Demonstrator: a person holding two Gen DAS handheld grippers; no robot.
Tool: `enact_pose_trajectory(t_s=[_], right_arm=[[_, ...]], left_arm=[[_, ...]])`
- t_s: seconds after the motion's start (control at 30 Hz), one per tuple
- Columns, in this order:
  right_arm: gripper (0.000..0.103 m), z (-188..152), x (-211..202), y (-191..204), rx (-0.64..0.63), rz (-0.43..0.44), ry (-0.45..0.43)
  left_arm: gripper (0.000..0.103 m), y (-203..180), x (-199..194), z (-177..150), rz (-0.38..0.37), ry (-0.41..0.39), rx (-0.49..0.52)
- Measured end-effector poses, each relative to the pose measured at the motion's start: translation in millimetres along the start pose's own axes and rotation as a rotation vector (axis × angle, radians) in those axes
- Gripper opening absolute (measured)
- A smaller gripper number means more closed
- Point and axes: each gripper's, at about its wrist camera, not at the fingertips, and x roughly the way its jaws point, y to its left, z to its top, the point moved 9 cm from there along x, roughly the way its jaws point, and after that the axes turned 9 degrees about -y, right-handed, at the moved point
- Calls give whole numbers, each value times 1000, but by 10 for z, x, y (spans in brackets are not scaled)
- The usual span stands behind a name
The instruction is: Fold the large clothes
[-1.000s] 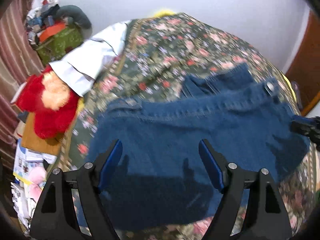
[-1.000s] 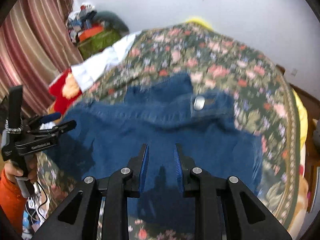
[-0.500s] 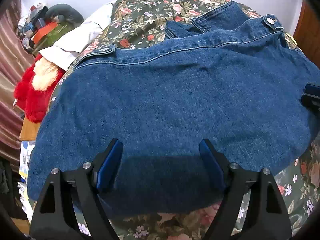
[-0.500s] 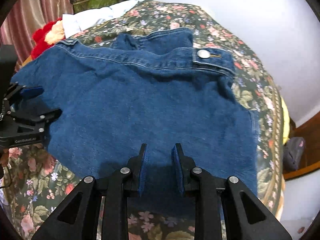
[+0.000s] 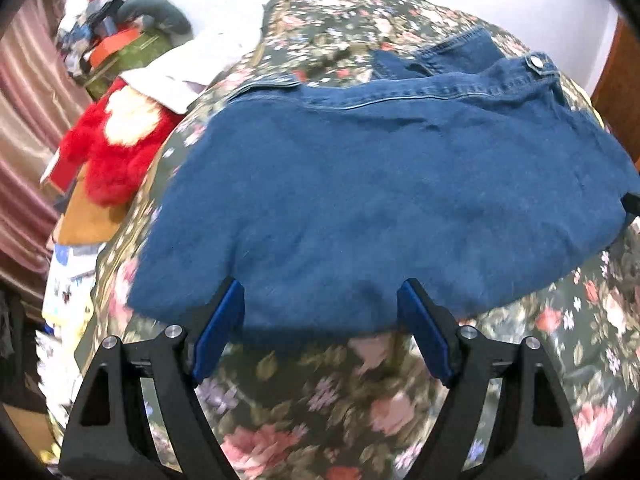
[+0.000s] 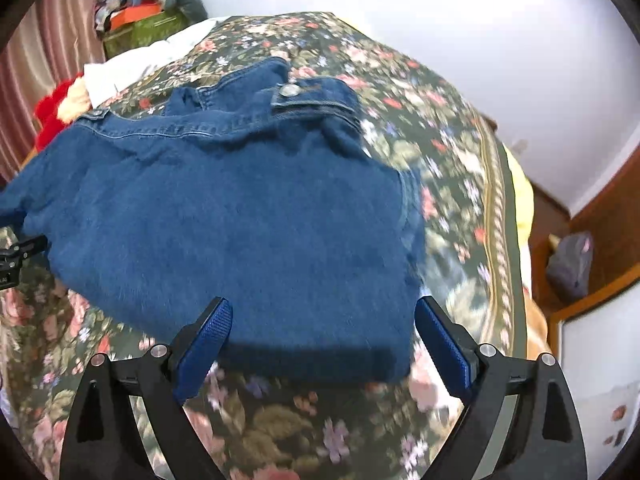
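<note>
Denim garment (image 5: 384, 204), blue, one item: lies spread flat on a bed covered by a dark floral bedspread (image 5: 304, 396). Waistband seam runs across the far side; a metal button (image 5: 535, 62) sits at its right end in the left wrist view. A second denim layer pokes out beyond the waistband. Near hem lies just ahead of both tools, with bare bedspread showing between hem and camera.

Left hand-held gripper (image 5: 320, 334): jaws stand wide apart, blue pads facing each other, nothing pinched. Its fingertips reach the garment's near hem, the cloth edge lying between them without being pressed.

Right hand-held gripper (image 6: 322, 340): jaws have just been opening and now stand wide. The near hem of the denim lies between the pads, loose, neither pad pressing on it. The left tool's black tip shows at the left edge of the right wrist view, beside the garment's left corner.

Surroundings, left of bed: red plush toy (image 5: 116, 152) with a pale face; white folded cloth (image 5: 188, 72) at the bed's far left corner; green box (image 5: 128, 56) topped with heaped oddments; striped curtain (image 5: 24, 92). Right of bed: wooden furniture (image 6: 600, 240) carrying a grey bag (image 6: 570, 264). White wall (image 6: 500, 40) behind.
</note>
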Motion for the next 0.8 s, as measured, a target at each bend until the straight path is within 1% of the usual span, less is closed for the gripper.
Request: enact_pose_trajectory(t_s=[0.07, 0.13, 0.23, 0.33, 0.43, 0.53, 0.6, 0.7, 0.8], right_arm=[[92, -44, -58, -38, 6, -10, 5], [92, -65, -125, -56, 2, -16, -5], [92, -36, -254, -23, -3, -8, -35], [92, 79, -383, 97, -19, 9, -77], [92, 212, -472, 262, -38, 32, -121], [93, 324, -499, 471, -62, 55, -154], [94, 376, -452, 627, -84, 74, -159], [97, 389, -296, 851, -121, 90, -138], [97, 331, -67, 1054, -179, 93, -94]], left_arm=[[81, 117, -76, -48, -9, 2, -53], [81, 278, -174, -54, 12, -13, -113], [81, 440, -308, -26, 11, -37, -207], [81, 514, -400, -11, -20, -49, -297], [81, 499, -445, -11, -48, -60, -363], [81, 375, -421, -64, -123, -64, -435], [81, 262, -351, -83, -160, -50, -459], [81, 108, -233, -142, -224, -19, -503], [81, -17, -95, -182, -301, 17, -551]])
